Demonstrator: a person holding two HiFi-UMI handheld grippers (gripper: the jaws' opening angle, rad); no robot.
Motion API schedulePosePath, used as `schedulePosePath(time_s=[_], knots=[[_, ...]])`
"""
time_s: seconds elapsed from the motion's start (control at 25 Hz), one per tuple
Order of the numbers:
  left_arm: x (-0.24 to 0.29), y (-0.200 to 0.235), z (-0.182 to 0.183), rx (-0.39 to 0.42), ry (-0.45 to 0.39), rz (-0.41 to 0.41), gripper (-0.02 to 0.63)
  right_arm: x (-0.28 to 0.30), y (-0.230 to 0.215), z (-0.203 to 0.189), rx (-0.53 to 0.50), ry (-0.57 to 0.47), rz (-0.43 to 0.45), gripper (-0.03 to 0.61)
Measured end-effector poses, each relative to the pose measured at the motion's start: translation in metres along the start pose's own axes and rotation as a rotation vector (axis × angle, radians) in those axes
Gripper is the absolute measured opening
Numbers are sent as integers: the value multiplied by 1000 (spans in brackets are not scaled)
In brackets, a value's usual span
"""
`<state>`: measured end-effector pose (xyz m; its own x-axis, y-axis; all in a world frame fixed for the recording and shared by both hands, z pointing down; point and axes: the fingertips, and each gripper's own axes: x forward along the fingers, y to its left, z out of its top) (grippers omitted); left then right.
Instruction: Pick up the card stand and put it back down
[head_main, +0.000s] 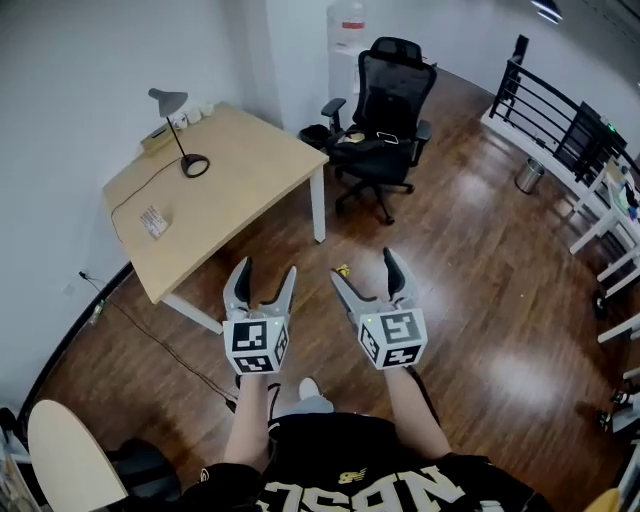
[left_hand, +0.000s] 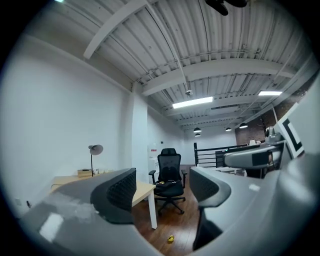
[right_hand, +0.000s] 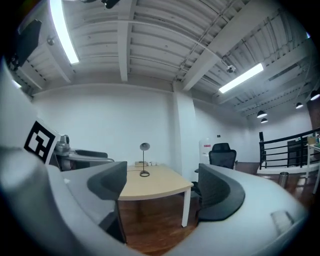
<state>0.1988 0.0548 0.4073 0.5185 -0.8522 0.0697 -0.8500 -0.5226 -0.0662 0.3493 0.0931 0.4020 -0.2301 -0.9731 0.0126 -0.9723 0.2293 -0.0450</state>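
Card stand (head_main: 153, 221) sits on wooden table (head_main: 250, 170); near its edge.

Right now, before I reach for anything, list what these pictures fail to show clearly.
- Card stand on the table, head view: too small to read its print or tell upright from flat. Neither gripper view shows it.
- Items at the table's far corner, head view: too small to name.
- Yellow thing on the floor: too small in every view.
- White furniture, head view: cut off by the right edge.
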Motion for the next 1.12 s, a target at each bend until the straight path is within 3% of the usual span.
schedulePosePath(time_s=[0.16, 0.32, 0.52, 0.72, 1.12], knots=[[12, 76, 23, 11, -43, 67, 334, 78, 44, 31, -29, -38, 79, 439], [6, 155, 28, -37, -66, 178, 333, 139, 104, 45, -66, -47, 186, 436], [-5, 222, 5, -79, -34, 287, 333, 203, 171, 20, -90, 17, 334, 430], [-25, 302, -22, -117, -3, 449, 333, 267, 235, 10, -100, 24, 492, 428], [-26, 453, -52, -114, 44, 716, 333, 411, 343, -14, -99, 29, 772, 428]])
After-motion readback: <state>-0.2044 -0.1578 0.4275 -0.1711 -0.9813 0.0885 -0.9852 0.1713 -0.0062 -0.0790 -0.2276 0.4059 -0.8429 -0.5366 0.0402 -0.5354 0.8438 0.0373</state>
